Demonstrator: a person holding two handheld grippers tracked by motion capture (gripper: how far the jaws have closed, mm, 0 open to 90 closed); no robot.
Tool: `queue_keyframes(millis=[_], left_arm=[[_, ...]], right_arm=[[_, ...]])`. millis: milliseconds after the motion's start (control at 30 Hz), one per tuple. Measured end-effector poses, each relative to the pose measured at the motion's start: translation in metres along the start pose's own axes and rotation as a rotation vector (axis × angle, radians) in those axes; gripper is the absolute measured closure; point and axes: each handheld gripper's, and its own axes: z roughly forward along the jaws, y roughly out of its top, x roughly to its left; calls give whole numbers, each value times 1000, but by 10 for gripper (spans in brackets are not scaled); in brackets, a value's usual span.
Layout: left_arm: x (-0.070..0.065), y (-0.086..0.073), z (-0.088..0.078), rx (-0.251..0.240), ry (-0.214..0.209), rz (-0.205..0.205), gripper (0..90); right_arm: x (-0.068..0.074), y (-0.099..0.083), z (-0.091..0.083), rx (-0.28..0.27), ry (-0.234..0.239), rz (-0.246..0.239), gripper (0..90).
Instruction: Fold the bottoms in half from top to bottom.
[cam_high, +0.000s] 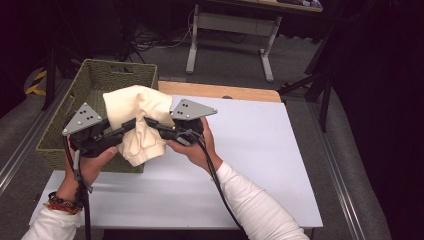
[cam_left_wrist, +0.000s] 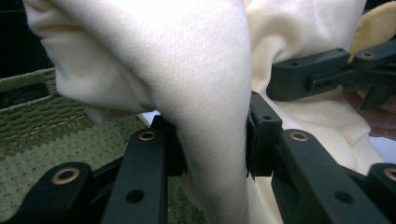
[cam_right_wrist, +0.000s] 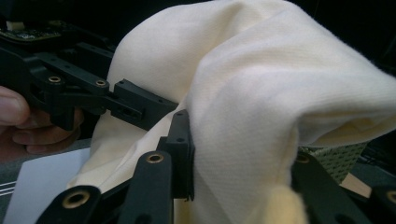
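Cream cloth (cam_high: 136, 122), bunched, is held above the table's (cam_high: 250, 150) left edge, beside the green basket (cam_high: 100, 80). Left gripper (cam_left_wrist: 212, 149) clamps one fold; right gripper (cam_right_wrist: 238, 158) clamps another, both facing each other. No legible writing or labels.

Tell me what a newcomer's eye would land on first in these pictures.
The cream-white knitted garment stands out first, bunched and lifted above the left end of the pale grey table. Both hand-held black grippers are clamped on it from either side, the left gripper pinching one thick fold and the right gripper another. Just behind and beneath it sits the olive-green woven basket, at the table's far left corner.
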Motion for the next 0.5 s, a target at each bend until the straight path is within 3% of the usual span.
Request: queue_keyframes(millis=[233, 333, 500], left_arm=[[10, 3, 1, 24, 32, 4, 662], [19, 5, 4, 36, 40, -6, 662], [29, 9, 6, 46, 48, -15, 662]], right_arm=[[-6, -6, 14, -19, 4, 37, 666], [-13, -7, 24, -17, 13, 88, 657], [-17, -2, 34, -3, -5, 84, 657]])
